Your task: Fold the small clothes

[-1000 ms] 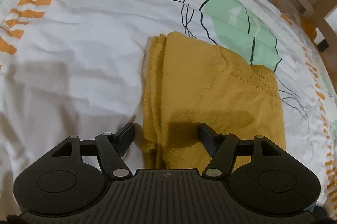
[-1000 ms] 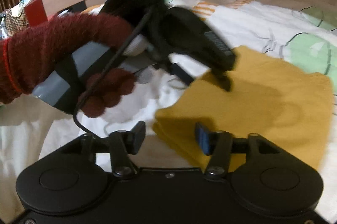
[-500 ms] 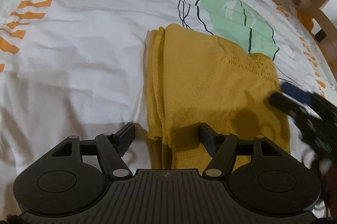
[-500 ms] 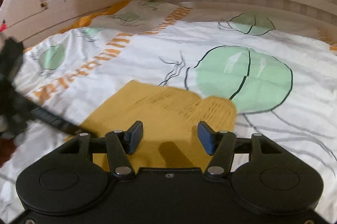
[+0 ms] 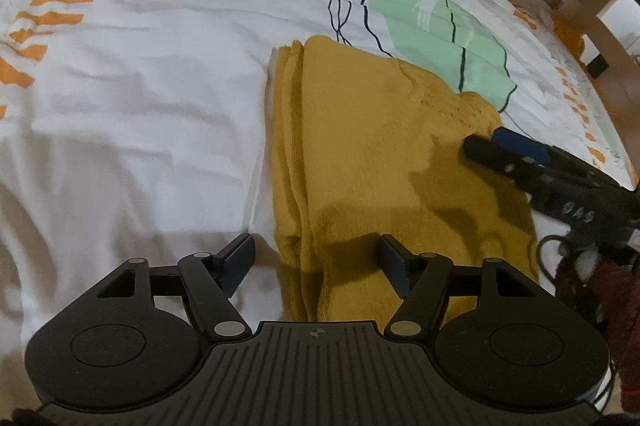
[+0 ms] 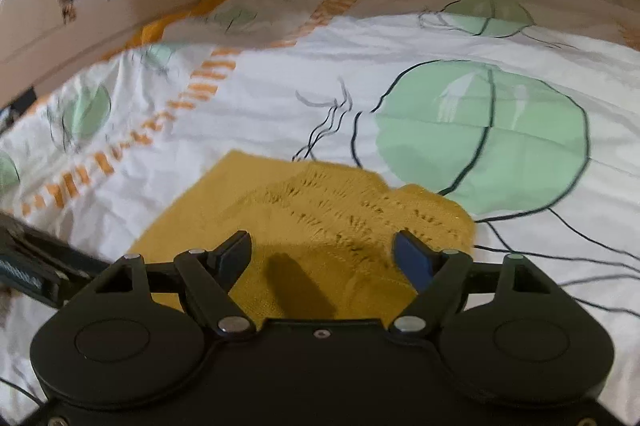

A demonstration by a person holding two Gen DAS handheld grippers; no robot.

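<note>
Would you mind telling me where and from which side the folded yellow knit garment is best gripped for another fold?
Probably the near end of the yellow knit garment, by the left hand-held gripper, coming in low from the near side. There the stacked layer edges run along its left side, so open jaws could pinch all layers at that corner. The top is flat and offers nothing to pinch.

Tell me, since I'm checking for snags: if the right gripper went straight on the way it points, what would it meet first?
Probably the yellow garment: the right gripper, jaws open and just widened, angles down at its knit top layer. Depth is unclear, but nothing lies between.
</note>
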